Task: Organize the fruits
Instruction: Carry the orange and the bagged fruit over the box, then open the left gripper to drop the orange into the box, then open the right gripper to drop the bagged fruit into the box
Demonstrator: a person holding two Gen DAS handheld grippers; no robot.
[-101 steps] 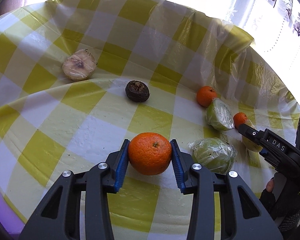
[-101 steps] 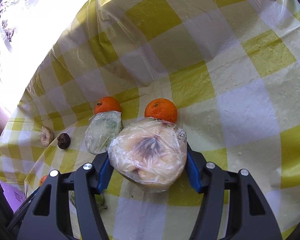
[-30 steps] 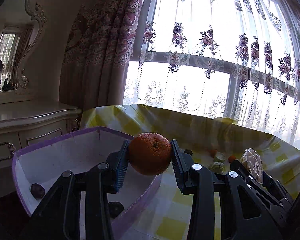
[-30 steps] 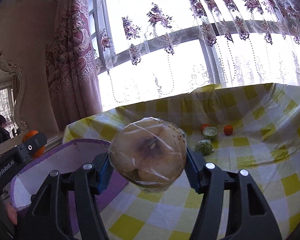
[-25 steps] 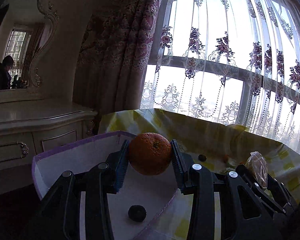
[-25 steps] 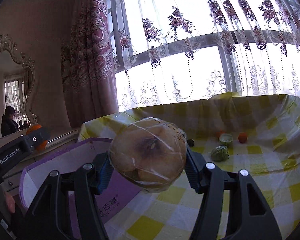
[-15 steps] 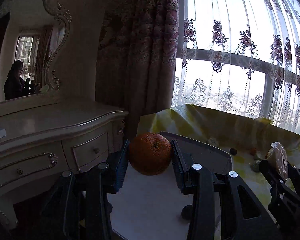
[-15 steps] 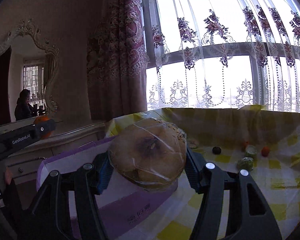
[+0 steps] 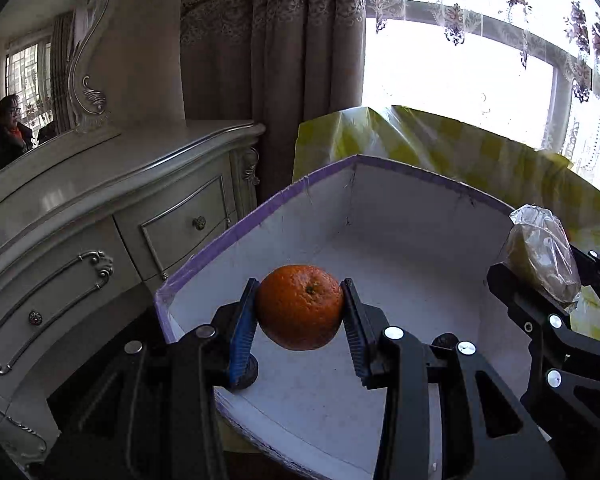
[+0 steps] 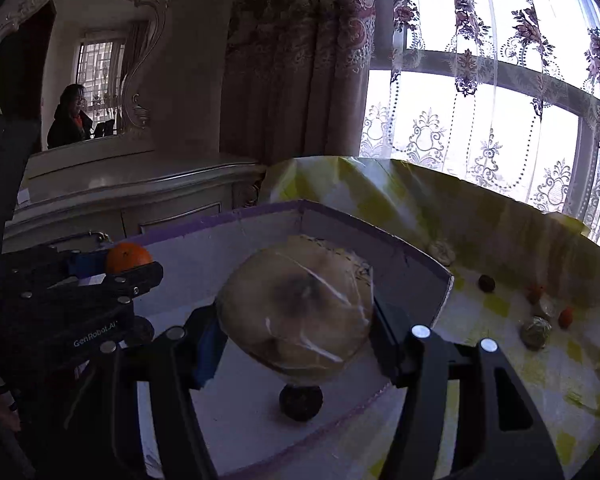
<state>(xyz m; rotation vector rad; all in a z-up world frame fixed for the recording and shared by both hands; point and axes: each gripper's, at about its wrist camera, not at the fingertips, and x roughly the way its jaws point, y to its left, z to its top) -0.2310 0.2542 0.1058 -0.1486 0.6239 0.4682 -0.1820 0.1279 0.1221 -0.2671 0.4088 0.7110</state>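
My left gripper point(image 9: 300, 322) is shut on an orange point(image 9: 300, 306) and holds it above the white inside of a purple-edged cardboard box point(image 9: 400, 216). My right gripper point(image 10: 298, 340) is shut on a pale fruit wrapped in clear plastic point(image 10: 296, 312), also over the box point(image 10: 380, 236). The wrapped fruit point(image 9: 544, 266) and the right gripper show at the right of the left wrist view. The orange point(image 10: 128, 257) in the left gripper appears at the left of the right wrist view. Small dark fruits point(image 10: 301, 402) point(image 9: 246, 372) lie on the box floor.
A table with a yellow checked cloth point(image 10: 500, 216) carries several fruits at the right: a dark one point(image 10: 486, 282), small oranges point(image 10: 566, 317) and a wrapped green one point(image 10: 536, 332). A cream dresser point(image 9: 100, 216) with a mirror stands left of the box. Curtains point(image 9: 280, 60) and a window lie behind.
Both grippers have swung left from the table to over the box, each still gripping its fruit. The view now looks down into the box beside the dresser.
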